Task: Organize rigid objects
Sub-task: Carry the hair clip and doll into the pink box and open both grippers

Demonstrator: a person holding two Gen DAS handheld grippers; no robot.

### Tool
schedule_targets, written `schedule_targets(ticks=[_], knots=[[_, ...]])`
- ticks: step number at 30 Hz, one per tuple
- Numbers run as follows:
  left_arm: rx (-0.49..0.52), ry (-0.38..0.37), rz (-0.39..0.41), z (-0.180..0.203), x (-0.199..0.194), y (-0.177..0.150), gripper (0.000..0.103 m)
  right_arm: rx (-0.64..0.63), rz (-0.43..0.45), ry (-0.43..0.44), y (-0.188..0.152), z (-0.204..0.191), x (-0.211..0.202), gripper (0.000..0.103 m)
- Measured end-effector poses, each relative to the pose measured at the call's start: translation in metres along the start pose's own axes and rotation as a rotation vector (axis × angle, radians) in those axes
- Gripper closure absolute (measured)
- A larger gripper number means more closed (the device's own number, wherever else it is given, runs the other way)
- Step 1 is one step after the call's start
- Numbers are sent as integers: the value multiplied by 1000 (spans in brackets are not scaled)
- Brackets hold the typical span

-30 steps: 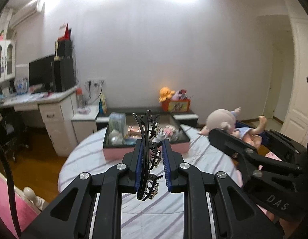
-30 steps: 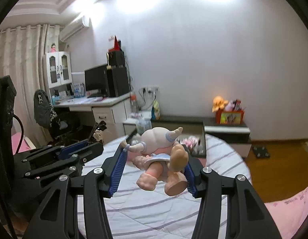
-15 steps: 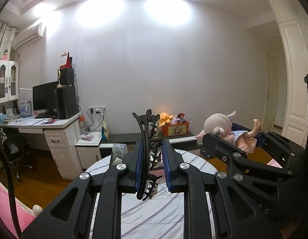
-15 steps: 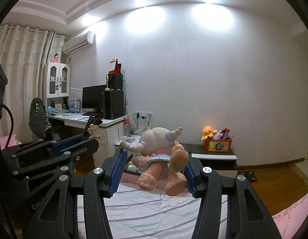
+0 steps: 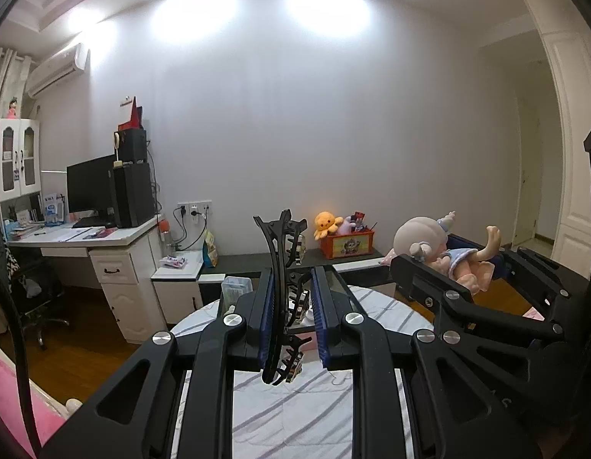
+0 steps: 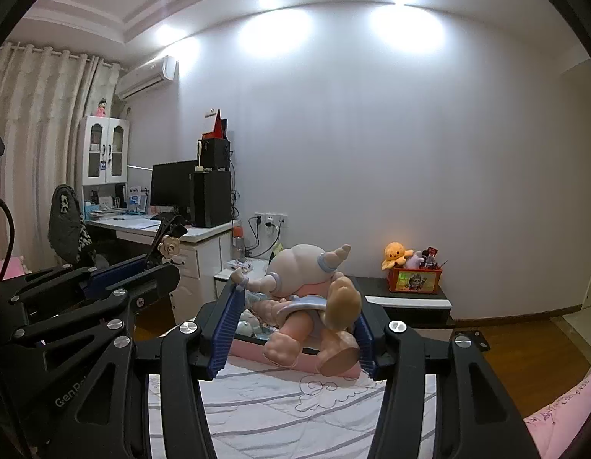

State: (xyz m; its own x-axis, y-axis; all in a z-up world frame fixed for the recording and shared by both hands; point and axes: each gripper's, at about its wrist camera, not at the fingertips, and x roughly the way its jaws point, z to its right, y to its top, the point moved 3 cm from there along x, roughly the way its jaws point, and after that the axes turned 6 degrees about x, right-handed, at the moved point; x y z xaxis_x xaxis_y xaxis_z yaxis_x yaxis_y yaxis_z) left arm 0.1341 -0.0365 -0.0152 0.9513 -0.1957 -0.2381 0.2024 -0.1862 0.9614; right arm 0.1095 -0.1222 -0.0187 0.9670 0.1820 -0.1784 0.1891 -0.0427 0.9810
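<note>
A pink-walled tray at centre frame holds small, indistinct items. The left gripper, raised near level, pinches a black curved hair claw upright. The right gripper clamps a pale plastic doll. Below lies a striped white tablecloth; a white desk stands left.

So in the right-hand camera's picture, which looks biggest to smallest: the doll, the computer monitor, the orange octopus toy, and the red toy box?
As they appear in that view:
1. Doll, though it is held close to the lens, which inflates it
2. Computer monitor
3. Red toy box
4. Orange octopus toy

The last two look close in size.
</note>
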Motion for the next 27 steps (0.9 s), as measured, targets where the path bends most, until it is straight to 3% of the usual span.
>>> schedule_targets(ticks=[4, 10, 13, 18, 20, 27], knots=[[-1, -17, -36, -3, 32, 0, 84, 0, -32, 1, -3, 7, 27, 49], [-31, -70, -125, -25, 116, -2, 84, 1, -106, 24, -4, 20, 93, 49], [-32, -65, -194, -35, 168, -11, 84, 6, -160, 31, -10, 29, 137, 49], [-72, -128, -322, -48, 248, -37, 84, 35, -281, 39, -30, 48, 216, 49], [-41, -106, -366, -49, 275, -47, 84, 41, -329, 29, -42, 55, 247, 49], [-43, -117, -487, -53, 337, -81, 84, 93, -467, 30, -79, 77, 312, 49]])
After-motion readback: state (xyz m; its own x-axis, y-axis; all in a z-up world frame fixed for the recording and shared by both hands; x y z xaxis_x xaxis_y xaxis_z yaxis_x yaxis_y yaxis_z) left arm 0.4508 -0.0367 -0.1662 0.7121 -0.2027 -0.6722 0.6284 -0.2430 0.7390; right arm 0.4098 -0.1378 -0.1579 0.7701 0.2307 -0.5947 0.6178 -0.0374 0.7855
